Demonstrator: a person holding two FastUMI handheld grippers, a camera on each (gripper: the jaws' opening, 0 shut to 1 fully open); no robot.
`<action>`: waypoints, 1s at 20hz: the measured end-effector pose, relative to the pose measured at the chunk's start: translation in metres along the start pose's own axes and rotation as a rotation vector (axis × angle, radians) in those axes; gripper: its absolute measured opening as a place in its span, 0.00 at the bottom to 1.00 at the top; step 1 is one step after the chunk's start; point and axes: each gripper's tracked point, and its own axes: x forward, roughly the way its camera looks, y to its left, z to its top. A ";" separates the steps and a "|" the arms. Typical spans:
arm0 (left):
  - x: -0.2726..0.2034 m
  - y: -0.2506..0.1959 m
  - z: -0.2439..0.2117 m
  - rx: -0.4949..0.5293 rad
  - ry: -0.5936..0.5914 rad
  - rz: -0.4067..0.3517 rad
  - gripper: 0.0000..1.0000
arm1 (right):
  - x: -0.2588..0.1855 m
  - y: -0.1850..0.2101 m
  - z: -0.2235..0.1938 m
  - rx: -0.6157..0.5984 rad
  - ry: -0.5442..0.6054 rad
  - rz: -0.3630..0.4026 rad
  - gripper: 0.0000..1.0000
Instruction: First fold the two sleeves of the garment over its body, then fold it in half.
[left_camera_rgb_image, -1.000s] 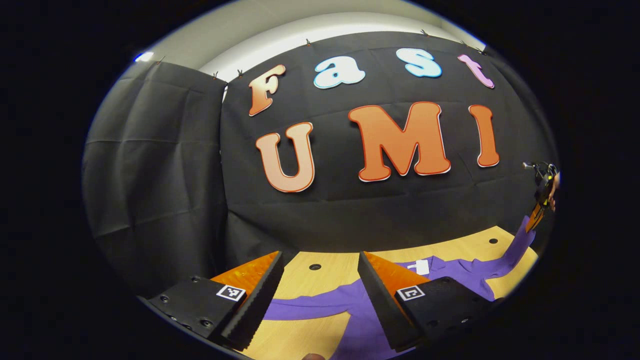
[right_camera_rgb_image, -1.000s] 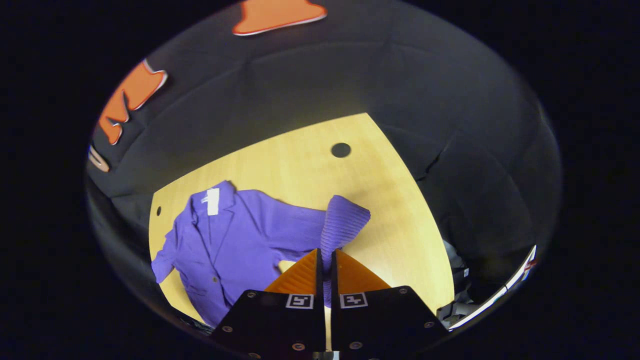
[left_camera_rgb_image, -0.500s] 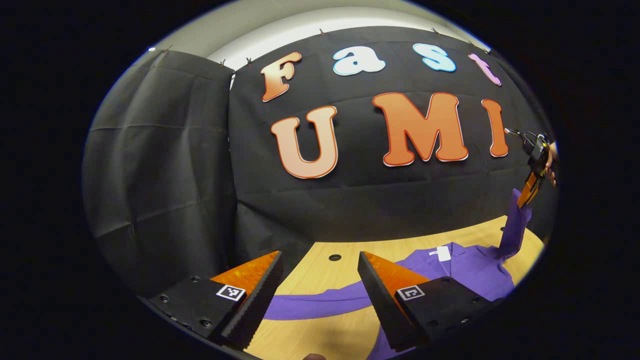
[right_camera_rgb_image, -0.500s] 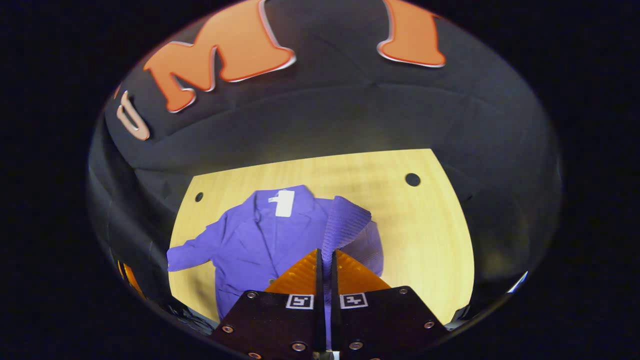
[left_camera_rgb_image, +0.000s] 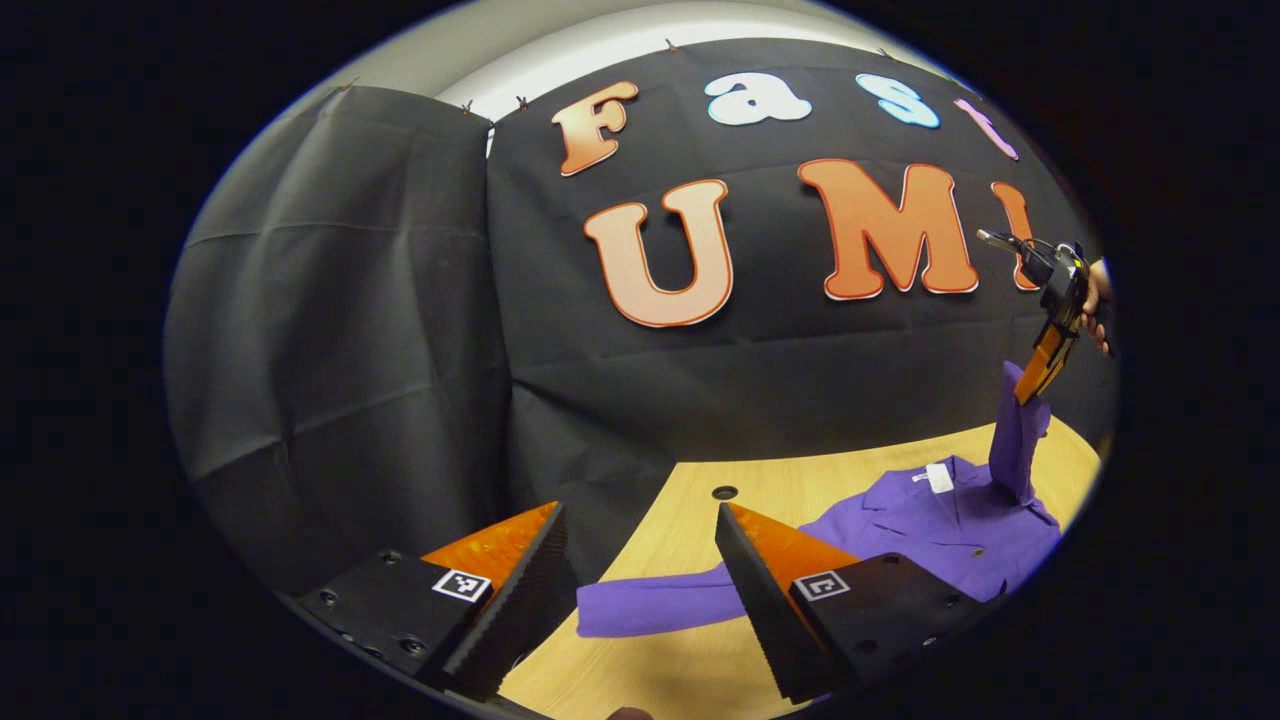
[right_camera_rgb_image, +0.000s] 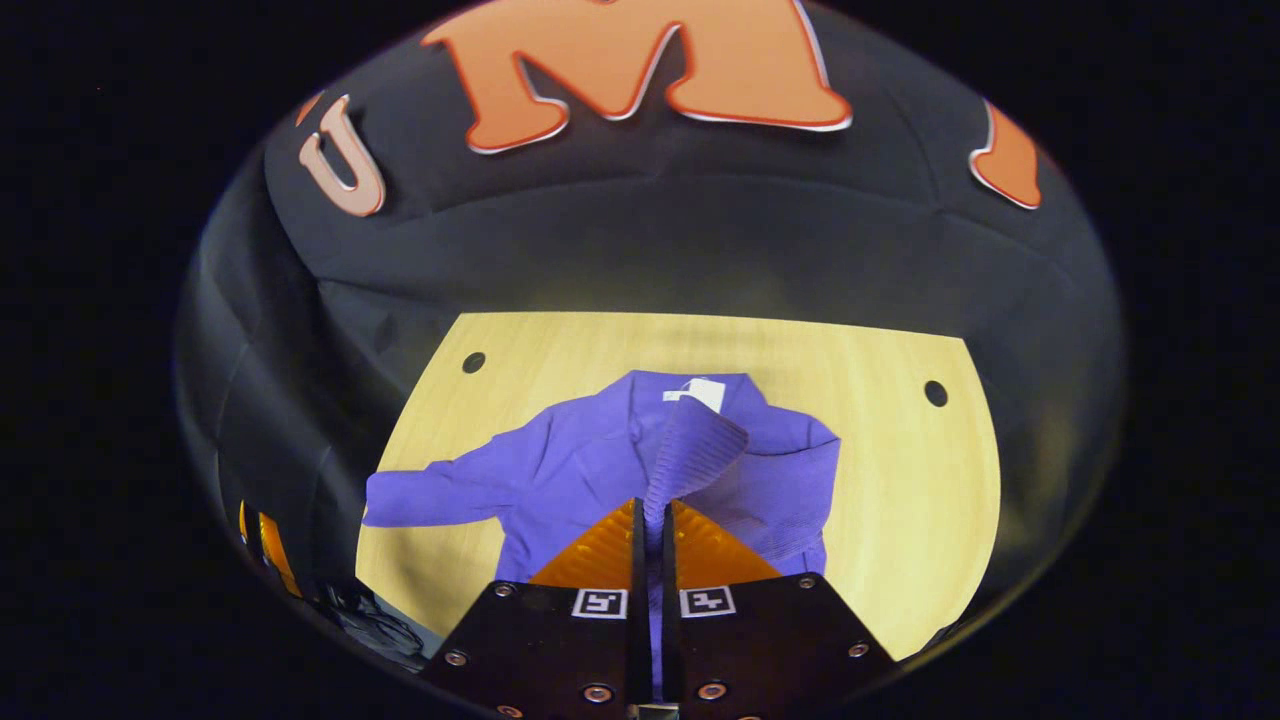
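The right hand-held gripper (right_camera_rgb_image: 650, 520) has its two fingers pressed together on the ribbed cuff of one purple sleeve (right_camera_rgb_image: 690, 455), which rises from the garment up into the closed jaws; in the left gripper view the same hand-held gripper (left_camera_rgb_image: 1030, 385) shows far off at the right edge, held by a hand (left_camera_rgb_image: 1097, 305), with that sleeve (left_camera_rgb_image: 1018, 440) hanging down from its tips to the garment below. The lifted sleeve hangs over the upper middle of the garment's body, near the collar and the white tag (right_camera_rgb_image: 700, 393). The left hand-held gripper (left_camera_rgb_image: 640, 560) stands wide open with nothing between its fingers, raised above the near edge of the table (left_camera_rgb_image: 700, 500). Between and beyond its fingers lies the other sleeve (left_camera_rgb_image: 650, 608), stretched out flat on the wood and pointing away from the body. The purple garment (right_camera_rgb_image: 590, 470) is a buttoned top lying front up on the light wooden table (right_camera_rgb_image: 900, 480), its collar towards the black cloth wall. In the right gripper view the flat sleeve (right_camera_rgb_image: 430, 495) reaches out to the left towards the table's edge. Round dark holes (right_camera_rgb_image: 935, 393) sit in the tabletop at either far corner, well apart from the garment.
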 end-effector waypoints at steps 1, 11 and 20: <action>0.004 0.003 -0.005 0.001 0.011 0.006 0.94 | 0.004 0.011 -0.002 -0.001 0.008 0.017 0.08; 0.051 0.016 -0.051 -0.026 0.184 -0.002 0.94 | -0.022 0.048 0.023 0.066 -0.111 0.156 0.56; 0.104 0.008 -0.139 -0.176 0.643 -0.098 0.95 | -0.096 -0.015 0.039 0.127 -0.356 0.101 0.95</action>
